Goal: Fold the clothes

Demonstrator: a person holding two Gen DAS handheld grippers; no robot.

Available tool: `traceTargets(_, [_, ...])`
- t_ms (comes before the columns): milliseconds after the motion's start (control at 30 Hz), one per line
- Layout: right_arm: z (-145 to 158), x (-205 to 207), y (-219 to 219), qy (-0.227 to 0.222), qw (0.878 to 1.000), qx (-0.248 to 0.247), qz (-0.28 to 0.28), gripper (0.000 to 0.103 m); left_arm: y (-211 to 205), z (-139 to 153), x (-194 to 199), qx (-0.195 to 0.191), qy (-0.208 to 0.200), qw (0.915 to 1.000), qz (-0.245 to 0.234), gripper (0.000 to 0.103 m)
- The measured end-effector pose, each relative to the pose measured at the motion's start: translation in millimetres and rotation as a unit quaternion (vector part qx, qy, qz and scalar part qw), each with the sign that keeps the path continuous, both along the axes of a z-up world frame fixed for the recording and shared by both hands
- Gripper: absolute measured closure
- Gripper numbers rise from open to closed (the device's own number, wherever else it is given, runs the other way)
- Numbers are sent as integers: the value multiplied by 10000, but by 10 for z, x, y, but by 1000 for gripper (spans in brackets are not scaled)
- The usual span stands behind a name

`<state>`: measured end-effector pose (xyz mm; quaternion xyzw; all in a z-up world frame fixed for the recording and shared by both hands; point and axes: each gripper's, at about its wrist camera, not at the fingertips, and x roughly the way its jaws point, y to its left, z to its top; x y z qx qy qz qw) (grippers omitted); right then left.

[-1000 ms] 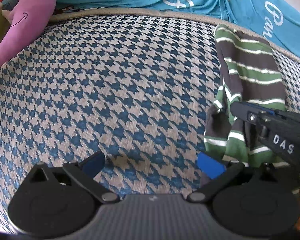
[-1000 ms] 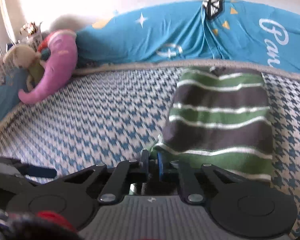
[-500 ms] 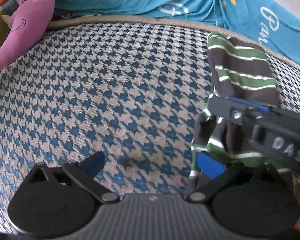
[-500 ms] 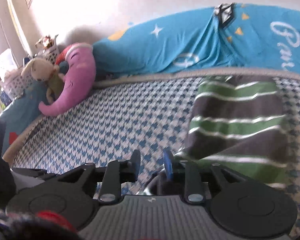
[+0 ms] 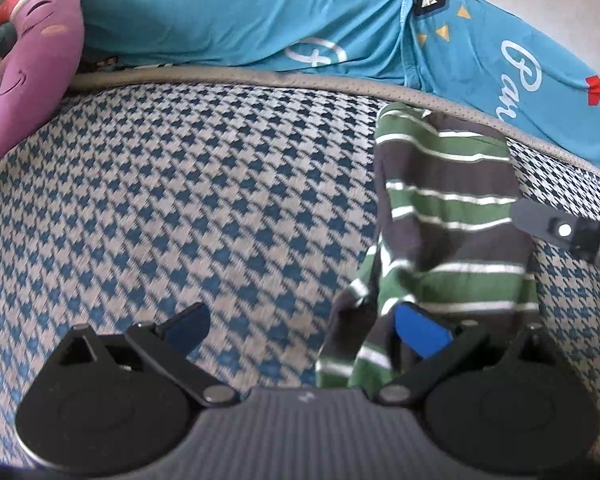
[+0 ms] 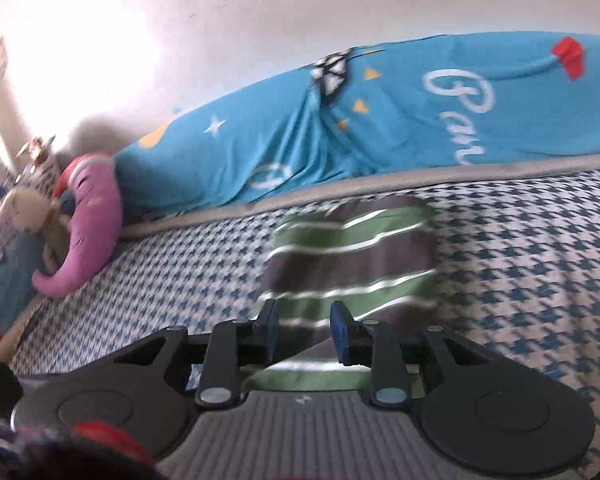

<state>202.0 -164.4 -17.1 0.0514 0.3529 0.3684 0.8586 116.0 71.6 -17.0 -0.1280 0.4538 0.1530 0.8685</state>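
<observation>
A folded garment with green, grey and white stripes (image 5: pixel 448 216) lies on the blue-and-cream houndstooth surface (image 5: pixel 180 200), close to its far beige piping. My left gripper (image 5: pixel 304 330) is open wide; its right blue pad (image 5: pixel 420 334) sits over the garment's loose near-left corner, and its left pad is over bare fabric. A black finger of the right gripper (image 5: pixel 540 220) reaches in over the garment's right edge. In the right wrist view my right gripper (image 6: pixel 304 330) is open with nothing held, and the striped garment (image 6: pixel 352 256) lies blurred just beyond its fingertips.
A pink plush toy (image 5: pixel 32 68) rests at the far left, with other soft toys (image 6: pixel 24 216) behind it. Blue printed bedding (image 5: pixel 260 20) runs along the back against a pale wall. The houndstooth surface stretches wide to the left of the garment.
My right gripper, shut on the garment's near edge a second ago, has opened, let the cloth go, and tilted. The left gripper stayed open and shifted closer to the garment's corner.
</observation>
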Motion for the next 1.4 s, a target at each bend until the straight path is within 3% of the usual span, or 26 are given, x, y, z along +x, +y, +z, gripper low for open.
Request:
traceTargets(167, [-35, 151, -101, 22, 9999, -73, -132, 70, 46, -23, 124, 158, -17, 9998, 70, 0])
traceTargets(533, [-189, 504, -188, -2, 9991, -339, -270, 69, 77, -95, 263, -105, -13, 9999, 50, 0])
traceTargets(700, [-237, 661, -197, 11, 9990, -260, -363, 60, 33, -111, 333, -95, -3, 9999, -46, 0])
traceTargets(833, [-284, 775, -168, 33, 9991, -204, -364, 59, 50, -171, 399, 75, 153, 9999, 12, 0])
traceTargets(1033, [-350, 913, -115, 81, 9996, -142, -243, 58, 103, -203, 468, -7, 185, 9998, 96, 0])
traceTargets(1100, [-371, 954, -95, 90, 9997, -117, -194, 54, 110, -205, 473, -11, 183, 9998, 124, 0])
traceTargets(1200, [-398, 1000, -64, 38, 9999, -75, -130, 48, 121, -188, 518, 214, 173, 9992, 282, 0])
traceTargets(1300, [-452, 1054, -2, 16, 9999, -135, -68, 47, 203, -230, 559, 538, 409, 9961, 562, 0])
traceTargets(1400, [-523, 1099, 59, 1, 9999, -153, 20, 47, 325, -240, 545, -9, 359, 9974, 618, 0])
